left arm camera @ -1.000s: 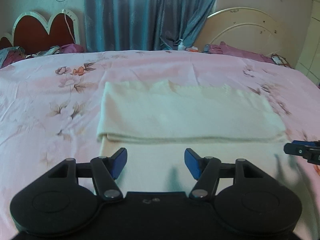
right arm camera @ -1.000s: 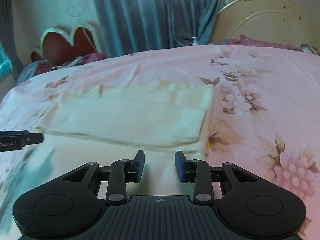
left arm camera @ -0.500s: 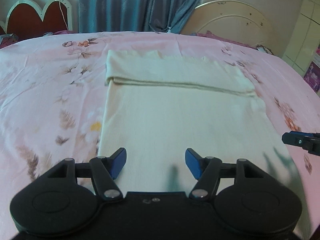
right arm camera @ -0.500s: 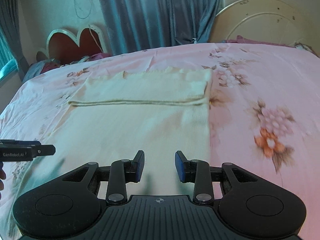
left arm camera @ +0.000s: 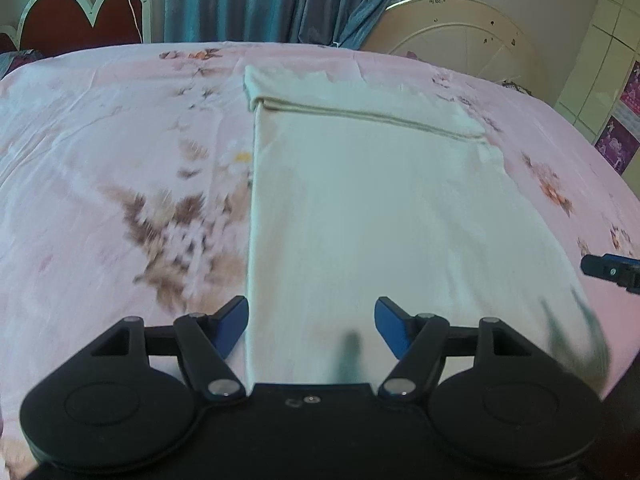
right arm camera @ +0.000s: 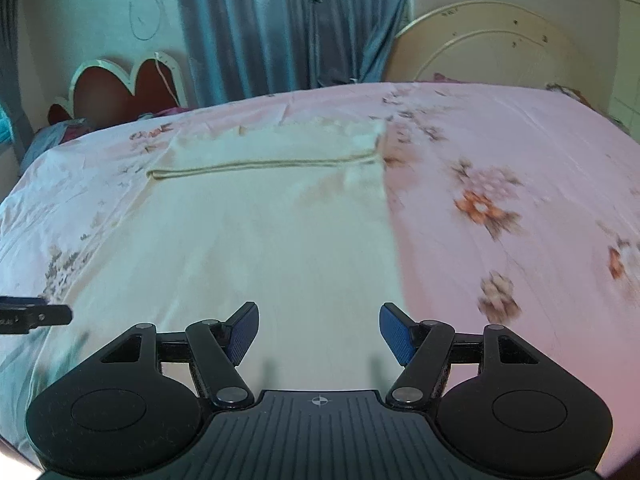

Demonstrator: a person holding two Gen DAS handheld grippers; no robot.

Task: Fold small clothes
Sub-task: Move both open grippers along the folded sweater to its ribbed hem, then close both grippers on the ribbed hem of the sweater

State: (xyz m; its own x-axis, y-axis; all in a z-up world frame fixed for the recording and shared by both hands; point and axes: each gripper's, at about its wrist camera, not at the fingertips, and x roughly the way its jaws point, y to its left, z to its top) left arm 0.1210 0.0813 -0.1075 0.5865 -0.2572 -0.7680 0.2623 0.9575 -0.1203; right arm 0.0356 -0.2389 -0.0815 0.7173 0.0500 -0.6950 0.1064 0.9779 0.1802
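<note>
A cream garment (left arm camera: 372, 208) lies flat on the pink floral bed sheet (left arm camera: 100, 152), its far end folded over into a band (left arm camera: 352, 98). It also shows in the right wrist view (right arm camera: 260, 236). My left gripper (left arm camera: 311, 330) is open and empty above the garment's near left edge. My right gripper (right arm camera: 318, 332) is open and empty above the garment's near right edge. The right gripper's tip shows at the right of the left wrist view (left arm camera: 612, 268); the left gripper's tip shows at the left of the right wrist view (right arm camera: 34, 316).
A blue curtain (left arm camera: 280, 0) hangs behind the bed. A red scalloped headboard (left arm camera: 76, 20) stands at the far left and a round cream headboard (left arm camera: 460, 40) at the far right. Bedding (right arm camera: 68, 132) is heaped at the far left.
Both grippers have pulled back toward the near end of the garment and risen; the folded band now looks farther away. The right gripper's jaws have opened wider.
</note>
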